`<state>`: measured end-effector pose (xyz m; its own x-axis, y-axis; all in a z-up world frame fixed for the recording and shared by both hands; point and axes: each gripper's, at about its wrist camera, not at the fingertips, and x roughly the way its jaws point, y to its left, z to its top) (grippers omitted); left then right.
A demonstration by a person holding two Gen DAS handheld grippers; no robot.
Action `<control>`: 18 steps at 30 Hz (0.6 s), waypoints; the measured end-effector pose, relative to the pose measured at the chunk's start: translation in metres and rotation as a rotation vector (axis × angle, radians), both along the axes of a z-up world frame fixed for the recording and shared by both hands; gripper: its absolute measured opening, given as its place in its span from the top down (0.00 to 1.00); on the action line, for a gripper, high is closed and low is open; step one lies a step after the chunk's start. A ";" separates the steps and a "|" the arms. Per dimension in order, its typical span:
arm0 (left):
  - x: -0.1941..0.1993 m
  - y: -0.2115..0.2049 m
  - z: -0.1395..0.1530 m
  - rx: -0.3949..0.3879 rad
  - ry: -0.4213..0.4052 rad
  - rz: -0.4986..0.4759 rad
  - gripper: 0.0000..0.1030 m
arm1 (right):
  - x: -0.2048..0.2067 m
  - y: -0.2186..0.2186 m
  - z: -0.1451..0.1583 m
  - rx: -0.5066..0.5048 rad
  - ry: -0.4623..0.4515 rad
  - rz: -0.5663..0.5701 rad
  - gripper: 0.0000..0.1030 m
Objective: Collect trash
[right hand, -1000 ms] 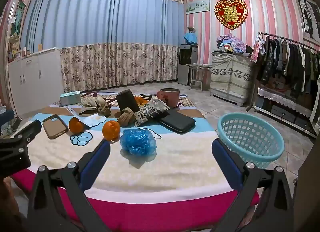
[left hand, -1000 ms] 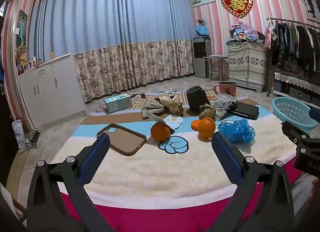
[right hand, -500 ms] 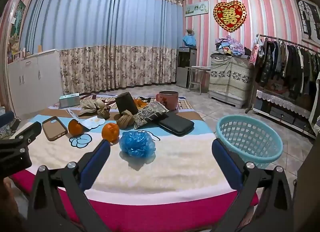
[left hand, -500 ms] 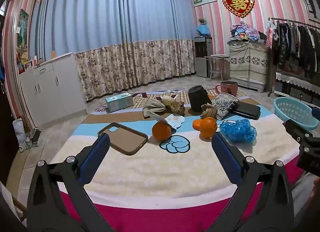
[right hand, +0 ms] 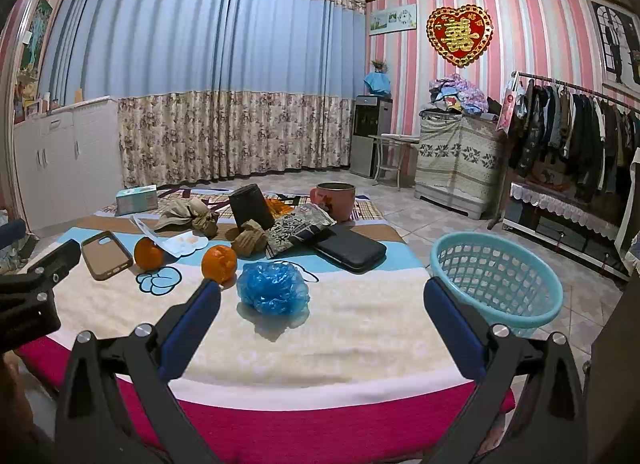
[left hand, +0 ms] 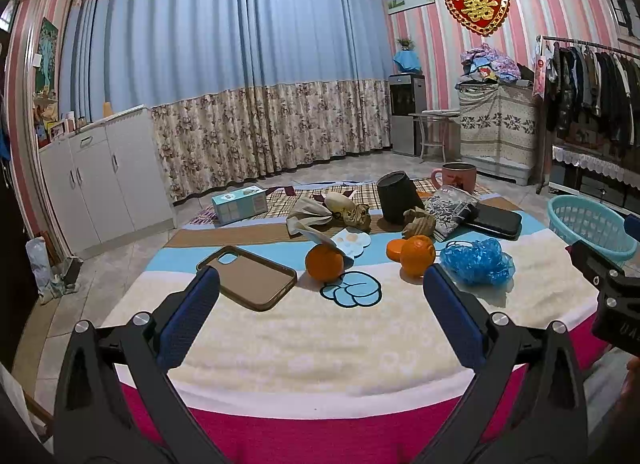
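Both tools hang at the near edge of the bed with its fluffy blanket [right hand: 340, 328], and each has its jaws spread wide with nothing in them. The left gripper [left hand: 320, 312] looks at the brown phone case [left hand: 248, 282] and the round oranges [left hand: 325, 262]. The right gripper [right hand: 320, 316] points at the crumpled blue plastic bag [right hand: 273, 288], which lies on the blanket just past its tips. I think no trash has been picked up yet, so this is the start. The next move looks like going down over the blue bag and squeezing softly, since it is squishy.

The right view shows the whole light blue plastic basket [right hand: 496, 284] by the bed, and it looks empty. The left view shows only part of that basket, but it shows the phone case better.
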<state>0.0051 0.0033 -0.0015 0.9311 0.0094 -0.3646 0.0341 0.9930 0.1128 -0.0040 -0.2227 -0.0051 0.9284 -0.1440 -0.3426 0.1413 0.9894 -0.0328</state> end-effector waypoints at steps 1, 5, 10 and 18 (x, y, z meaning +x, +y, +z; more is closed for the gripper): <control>0.000 0.000 0.000 0.001 -0.001 0.000 0.05 | 0.000 0.000 0.000 -0.001 0.000 0.000 0.04; 0.002 0.002 0.000 0.000 0.004 -0.004 0.05 | 0.000 0.001 0.000 -0.001 0.001 0.000 0.04; 0.001 0.001 0.001 -0.003 -0.002 -0.003 0.05 | 0.000 0.001 0.001 -0.003 0.000 0.001 0.04; 0.000 0.000 0.000 0.000 -0.005 -0.003 0.05 | 0.000 0.002 0.000 -0.003 -0.001 0.000 0.04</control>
